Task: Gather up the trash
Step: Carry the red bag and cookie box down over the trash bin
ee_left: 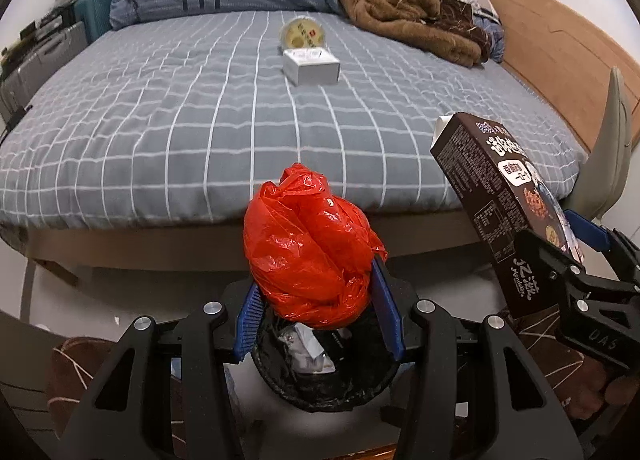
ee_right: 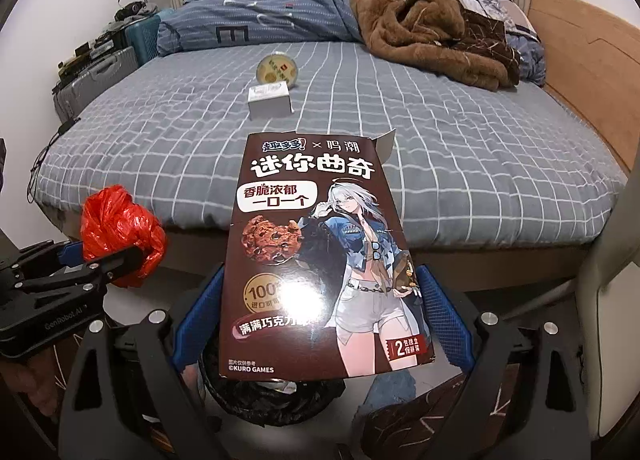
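My left gripper (ee_left: 318, 292) clamps a crumpled red plastic bag (ee_left: 308, 252), a glossy, creased bundle pinched between the ribbed blue pads (ee_left: 385, 300). The bundle sits directly above a round bin lined with black plastic film (ee_left: 320, 392), which already contains white crumpled paper.

My right gripper (ee_right: 320, 324) holds a flat, rigid brown cardboard cookie box (ee_right: 316, 260) by its side edges. The box stands upright, printed face toward the camera, its top flap open. Its lower edge hangs over the same black-lined bin (ee_right: 272, 400).

Beyond both grippers lies the bed (ee_left: 160, 132), covered with a grey quilted sheet crossed by white grid lines. On it rest a small white rectangular carton (ee_left: 311, 67) and, touching behind it, a round yellowish container with a clear lid (ee_left: 303, 34). A fuzzy brown blanket (ee_left: 404, 8) lies heaped at the far right.
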